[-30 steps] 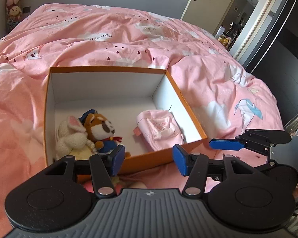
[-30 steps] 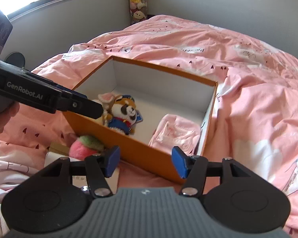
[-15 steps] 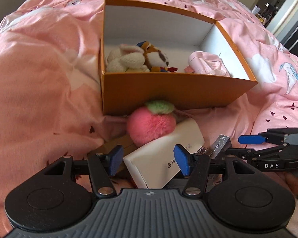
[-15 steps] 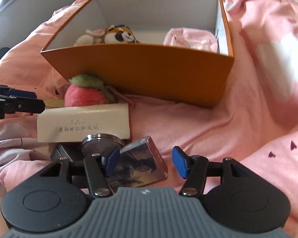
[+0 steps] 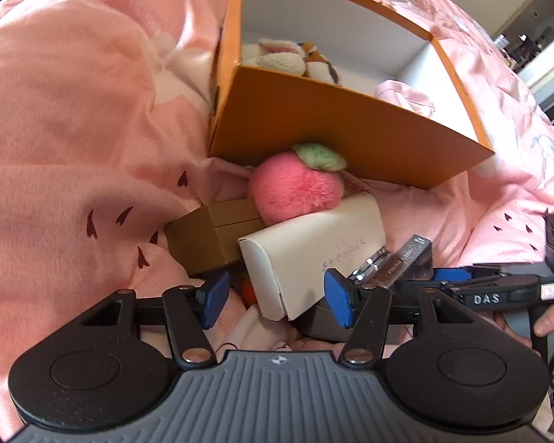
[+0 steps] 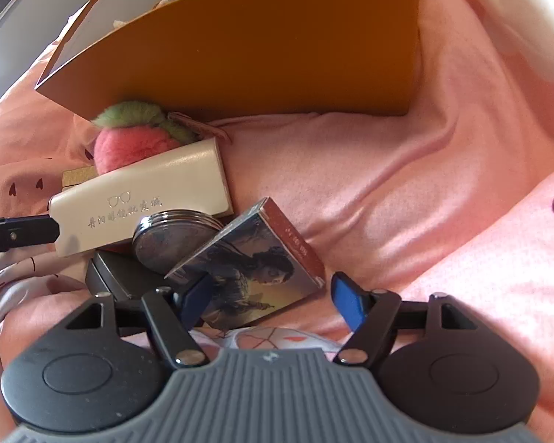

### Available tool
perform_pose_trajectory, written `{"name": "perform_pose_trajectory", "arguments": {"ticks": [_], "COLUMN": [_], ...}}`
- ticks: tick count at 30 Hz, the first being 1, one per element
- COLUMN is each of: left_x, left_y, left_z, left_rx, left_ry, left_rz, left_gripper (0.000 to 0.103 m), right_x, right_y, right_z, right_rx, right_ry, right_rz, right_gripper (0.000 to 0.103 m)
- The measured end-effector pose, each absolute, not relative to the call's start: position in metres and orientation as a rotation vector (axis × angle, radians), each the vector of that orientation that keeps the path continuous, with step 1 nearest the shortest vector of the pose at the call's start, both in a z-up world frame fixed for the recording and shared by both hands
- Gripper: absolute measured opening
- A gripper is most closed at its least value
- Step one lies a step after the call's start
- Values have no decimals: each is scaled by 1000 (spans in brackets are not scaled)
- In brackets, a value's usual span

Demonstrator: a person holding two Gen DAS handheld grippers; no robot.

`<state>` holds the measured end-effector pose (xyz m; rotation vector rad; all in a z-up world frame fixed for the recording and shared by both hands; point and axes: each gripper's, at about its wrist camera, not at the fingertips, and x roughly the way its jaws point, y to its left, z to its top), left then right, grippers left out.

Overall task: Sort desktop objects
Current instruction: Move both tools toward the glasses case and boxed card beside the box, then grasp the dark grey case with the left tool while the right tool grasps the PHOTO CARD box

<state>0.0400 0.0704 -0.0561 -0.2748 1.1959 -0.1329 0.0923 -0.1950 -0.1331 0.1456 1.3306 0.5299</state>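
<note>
— While both of my grippers hang over the pile on the bed (image 5: 74, 118), what do you want first?

— Their state.

— My left gripper (image 5: 275, 304) stands apart, with the near end of the cream case (image 5: 306, 254) between its pads (image 5: 214, 297), and neither pad presses on it. My right gripper (image 6: 267, 301) is opening; the card box (image 6: 255, 269) with the printed figure lies between its jaws. Its left pad sits against the card box's near edge, its right pad is clear, so nothing is clamped.

— Where do the things lie?

— An orange box (image 5: 336, 118) sits out on the bed, white inside. In it I see two soft toys (image 5: 288, 61) in the left corner and a pink pouch (image 5: 402, 92) by the right wall. Against its near wall, outside, rests a pink plush (image 5: 295, 188) with a green tuft. That plush leans on the cream case and on a brown box (image 5: 207, 236) to the left. A round metal tin (image 6: 173, 232) lies partly under the cream case's near edge, and the card box tilts against the tin. Beneath them is a dark flat case (image 6: 122, 277); I cannot tell what it is.

— Anything of you in view?

— A hand (image 5: 546, 323) on the right gripper's handle, at the left view's edge.
</note>
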Motion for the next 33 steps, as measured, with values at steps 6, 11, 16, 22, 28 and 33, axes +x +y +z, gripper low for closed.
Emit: {"name": "perform_pose_trajectory", "arguments": {"ticks": [6,11,16,22,28,33], "left_x": [40,39,35,29,19,13], "left_y": [71,82,76,52,16,-7], "left_z": [-50,-51,-48,-38,-37,-41], "left_rx": [-217,-236,-222,-118,180,439], "left_ry": [1166,1172,1178,1176,1132,1076], "left_rz": [-92,-60,-134,-284,-418,-556], "left_gripper": [66,66,66,66,60,54], "right_x": [97,95,87,83,73,70], "right_y": [-189,-180,-178,-187,-179,-185], "right_z": [-141,-137,-119,-98,-98,-100], "right_rx": [175,111,35,82,34,33], "right_ry": [1328,1313,1263,1276,1287,1297], "right_rz": [572,582,549,649,616,600], "right_gripper": [85,82,46,16,25,32]}}
